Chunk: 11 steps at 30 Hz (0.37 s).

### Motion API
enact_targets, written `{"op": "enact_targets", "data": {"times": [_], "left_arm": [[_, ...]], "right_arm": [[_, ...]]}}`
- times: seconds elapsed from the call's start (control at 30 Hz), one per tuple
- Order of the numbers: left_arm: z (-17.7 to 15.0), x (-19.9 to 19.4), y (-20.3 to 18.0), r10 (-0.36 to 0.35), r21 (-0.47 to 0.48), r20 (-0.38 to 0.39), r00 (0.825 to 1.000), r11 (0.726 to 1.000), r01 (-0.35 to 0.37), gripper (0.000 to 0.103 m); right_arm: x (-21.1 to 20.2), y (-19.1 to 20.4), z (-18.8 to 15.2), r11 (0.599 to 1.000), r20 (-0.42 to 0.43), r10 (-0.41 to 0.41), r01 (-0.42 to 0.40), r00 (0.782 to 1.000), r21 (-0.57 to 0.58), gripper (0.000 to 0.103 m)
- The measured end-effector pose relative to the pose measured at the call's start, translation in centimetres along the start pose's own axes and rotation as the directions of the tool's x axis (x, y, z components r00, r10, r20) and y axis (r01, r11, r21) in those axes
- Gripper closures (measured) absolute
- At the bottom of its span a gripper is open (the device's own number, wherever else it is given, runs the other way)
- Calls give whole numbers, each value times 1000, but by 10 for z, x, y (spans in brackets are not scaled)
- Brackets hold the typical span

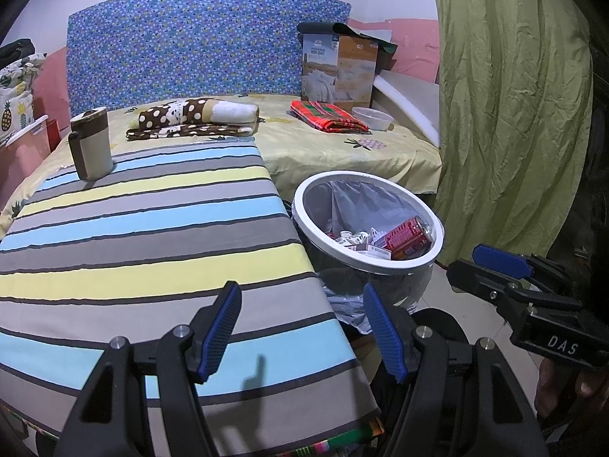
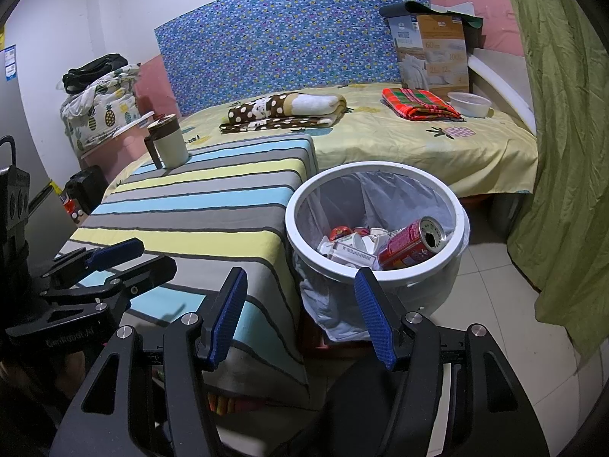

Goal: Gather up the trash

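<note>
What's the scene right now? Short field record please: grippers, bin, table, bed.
left gripper: open, empty, over the striped table's near edge
right gripper: open, empty, just short of the bin
bin: white, lined with a bag, on the floor beside the table
bin contents: red can on its side, white packets and paper
table: striped cloth, only a mug on it
bed: folded blankets, a box, a white bowl

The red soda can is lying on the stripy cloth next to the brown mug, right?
Not quite. The red soda can is lying inside the white trash bin, among paper scraps; the right wrist view shows it. The brown mug does stand on the stripy cloth.
</note>
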<state>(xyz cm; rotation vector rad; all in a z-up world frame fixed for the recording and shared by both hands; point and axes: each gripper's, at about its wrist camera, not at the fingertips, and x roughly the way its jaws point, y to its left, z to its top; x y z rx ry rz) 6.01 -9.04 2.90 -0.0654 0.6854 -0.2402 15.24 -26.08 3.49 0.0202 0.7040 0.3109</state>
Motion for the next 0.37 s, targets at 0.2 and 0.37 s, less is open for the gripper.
{"op": "enact_targets", "data": {"times": [0.2, 0.37], "left_arm": [[0, 1, -1, 6, 1, -6, 1000, 1000, -6, 34], [0, 3, 0, 5, -1, -11, 1000, 1000, -5, 34]], "right_arm": [[1, -1, 0, 1000, -1, 1, -1, 1000, 2, 42], [2, -2, 0, 1000, -3, 1, -1, 1000, 4, 43]]}}
